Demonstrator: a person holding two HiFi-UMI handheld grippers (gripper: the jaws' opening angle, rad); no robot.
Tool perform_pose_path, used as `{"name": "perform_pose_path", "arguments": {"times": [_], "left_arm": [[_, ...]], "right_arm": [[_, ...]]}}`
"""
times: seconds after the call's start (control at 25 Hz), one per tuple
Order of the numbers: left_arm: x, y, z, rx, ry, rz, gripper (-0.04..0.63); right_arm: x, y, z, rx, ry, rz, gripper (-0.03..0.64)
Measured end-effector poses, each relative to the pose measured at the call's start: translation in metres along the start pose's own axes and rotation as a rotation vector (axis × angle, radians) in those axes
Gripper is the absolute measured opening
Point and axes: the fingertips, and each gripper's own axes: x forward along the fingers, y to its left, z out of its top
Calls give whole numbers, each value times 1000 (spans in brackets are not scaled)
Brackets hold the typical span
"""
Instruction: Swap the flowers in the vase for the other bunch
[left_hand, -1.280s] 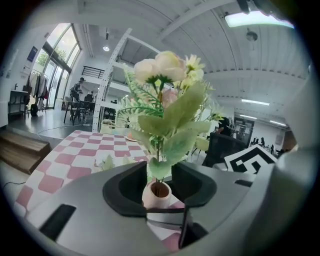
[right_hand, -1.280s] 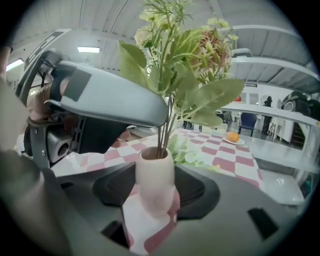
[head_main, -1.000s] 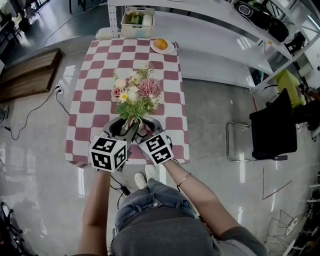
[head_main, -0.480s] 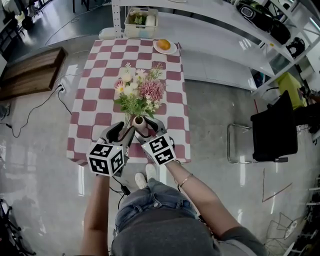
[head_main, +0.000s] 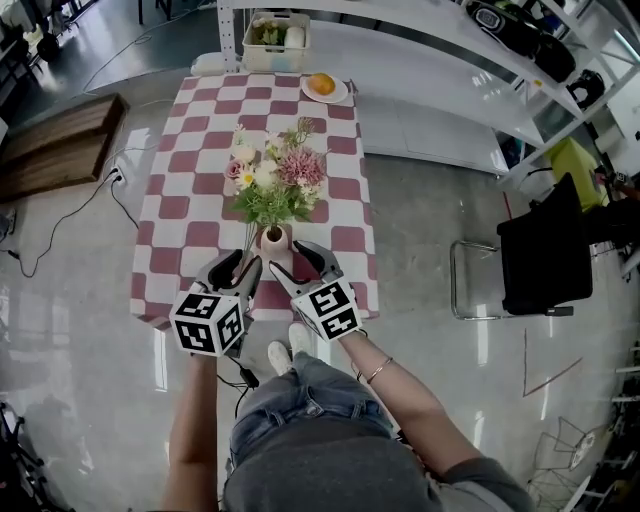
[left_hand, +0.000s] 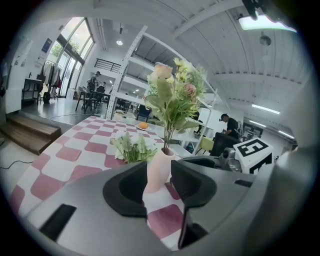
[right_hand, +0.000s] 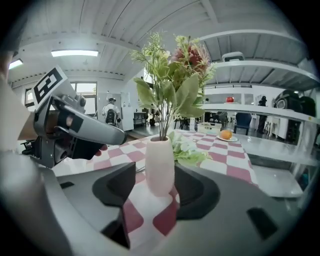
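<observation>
We find the pink vase (head_main: 274, 244) upright on the red-and-white checked counter (head_main: 195, 215), near the edge closest to the person, with the bunch of flowers (head_main: 272, 185) standing in its neck: green leaves topped by white, cream and pink heads. The second bunch (left_hand: 129, 149) lies flat on the counter just behind the vase, showing pale blooms and leaves. The left tool (head_main: 240, 266) and the right tool (head_main: 300, 264) flank the vase from the near side and point slightly downward toward it. In the left gripper view, we see the vase through the gap between the two dark pads. The jaws are closing, but neither pad presses on the vase wall. In the right gripper view, the jaws stand wide apart with the vase centred in line with the gap, and there is visible clearance on both sides. We therefore record both tools as empty, with the vase resting on the counter. At the far end of the counter, an orange (head_main: 321, 85) sits on a small plate (head_main: 338, 98). A white basket (head_main: 248, 45) stands beyond it.
</observation>
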Motion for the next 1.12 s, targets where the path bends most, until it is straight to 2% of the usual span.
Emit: {"name": "perform_pose_path", "arguments": {"times": [0.2, 0.4, 0.64, 0.76, 1.12], "left_arm": [[-6, 0, -6, 5, -10, 39, 112], [-16, 0, -8, 61, -21, 96, 66], [-28, -5, -13, 43, -44, 130, 37], [-35, -7, -15, 22, -64, 148, 28], [-48, -14, -28, -17, -83, 200, 21]], "right_arm": [[-17, 2, -4, 21, -5, -14, 236], [-35, 3, -2, 48, -38, -41, 146], [-56, 2, 3, 80, -73, -64, 31], [-64, 4, 7, 88, -94, -55, 12], [-86, 2, 6, 115, -117, -31, 11]]}}
